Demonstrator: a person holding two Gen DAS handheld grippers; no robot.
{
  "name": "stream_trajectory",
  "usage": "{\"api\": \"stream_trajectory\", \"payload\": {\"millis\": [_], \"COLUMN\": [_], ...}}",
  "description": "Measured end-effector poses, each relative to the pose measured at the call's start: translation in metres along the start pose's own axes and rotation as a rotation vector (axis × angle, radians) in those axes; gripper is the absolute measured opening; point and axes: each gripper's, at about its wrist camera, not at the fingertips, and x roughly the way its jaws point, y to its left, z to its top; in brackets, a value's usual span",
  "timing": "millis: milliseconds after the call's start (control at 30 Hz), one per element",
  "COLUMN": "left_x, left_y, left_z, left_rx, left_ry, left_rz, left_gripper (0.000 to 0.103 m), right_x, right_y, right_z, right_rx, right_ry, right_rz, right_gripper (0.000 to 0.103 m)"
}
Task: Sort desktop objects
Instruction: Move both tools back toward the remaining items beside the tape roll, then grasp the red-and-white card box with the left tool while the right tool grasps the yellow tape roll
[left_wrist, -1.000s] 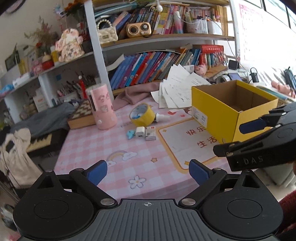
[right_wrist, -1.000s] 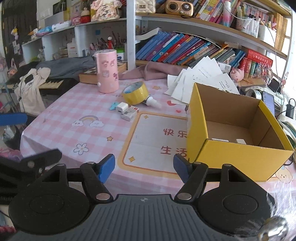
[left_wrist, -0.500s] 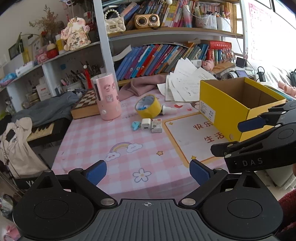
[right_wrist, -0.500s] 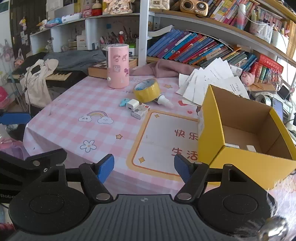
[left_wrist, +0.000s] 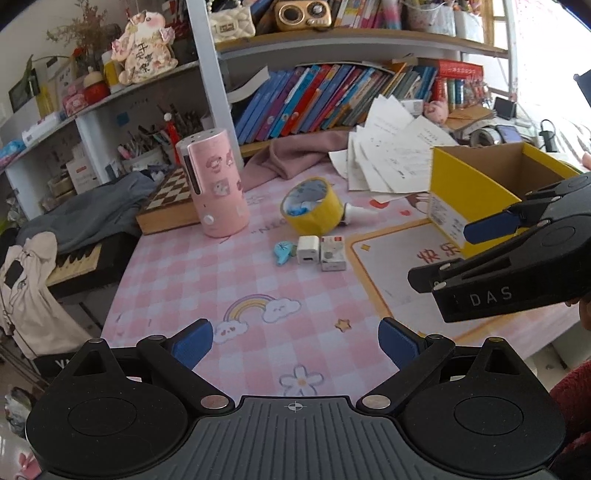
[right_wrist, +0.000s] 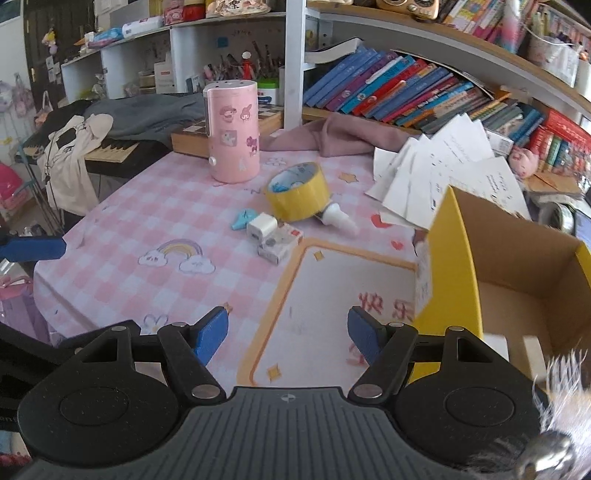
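While both tongs hang above the near edge of the bench (left_wrist: 177, 269), neither has hold of anything: the left tongs (left_wrist: 295, 341) stand wide apart with only the pink checked cloth showing between the blue pads, and the right tongs (right_wrist: 288, 330) are likewise spread, empty, over the cloth's orange-bordered panel. In the left wrist view the right tongs (left_wrist: 491, 229) also appear from the side at the right edge, in front of the yellow cardboard box (left_wrist: 448, 192). Loose items lie in a cluster near the bench middle: a yellow tape roll (right_wrist: 297, 192) tilted on its side, a white glue bottle (right_wrist: 338, 218) just beside it with its tip pointing away from the roll, a white charger cube (right_wrist: 260, 229), a small white carton (right_wrist: 280, 243) touching the charger, and a light blue clip (right_wrist: 242, 218) just beside the charger on its other side. All are well apart from both tongs. A pink cylinder with stickers (right_wrist: 232, 133) stands upright behind the cluster, near a chessboard box (left_wrist: 170, 201). The yellow box sits open on the right of the bench, beside the printed panel; two pale flat pieces show on its floor in the right wrist view, too blurred to identify. Fanned white papers (right_wrist: 454, 166) lie behind the box, a pink cloth (right_wrist: 343, 136) is bunched against the bookshelf (right_wrist: 406, 96).
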Motion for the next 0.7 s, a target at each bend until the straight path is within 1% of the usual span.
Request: {"api": "stream_trajectory", "payload": {"millis": [233,300,400,433,467,533,600,667,700], "left_x": [0.032,0.039,0.051,0.055,0.061,0.072,0.082,0.094,0.1], "left_y": [-0.004,-0.006,-0.009,-0.01,-0.01,-0.01,-0.008,-0.005,-0.004], "left_z": [0.016,0.019,0.024,0.025,0.027,0.03,0.033,0.036,0.037], "left_rx": [0.005,0.006,-0.005,-0.006,-0.007,-0.022,-0.044,-0.072,-0.087], "left_ry": [0.037,0.039,0.041,0.045,0.053,0.07,0.082,0.083,0.082], "left_rz": [-0.027,-0.048,-0.094,-0.102,-0.11,-0.118,-0.123,-0.127,-0.129], "left_gripper": [0.098,0.098,0.095,0.089,0.087,0.07,0.062,0.058,0.054], "right_x": [0.032,0.039,0.051,0.055,0.059,0.065,0.07,0.074,0.076], "right_y": [-0.015,-0.02,-0.029,-0.031,-0.033,-0.036,-0.039,-0.041,-0.041], "right_z": [0.024,0.03,0.037,0.039,0.041,0.046,0.051,0.056,0.058], "right_rx": [-0.001,0.0,0.003,0.003,0.002,0.0,-0.006,-0.012,-0.016], "right_ry": [0.017,0.024,0.038,0.044,0.049,0.056,0.059,0.061,0.061], "right_rz": [0.013,0.015,0.016,0.017,0.018,0.021,0.026,0.03,0.031], "right_gripper": [0.07,0.07,0.07,0.07,0.07,0.07,0.07,0.07,0.07]}}
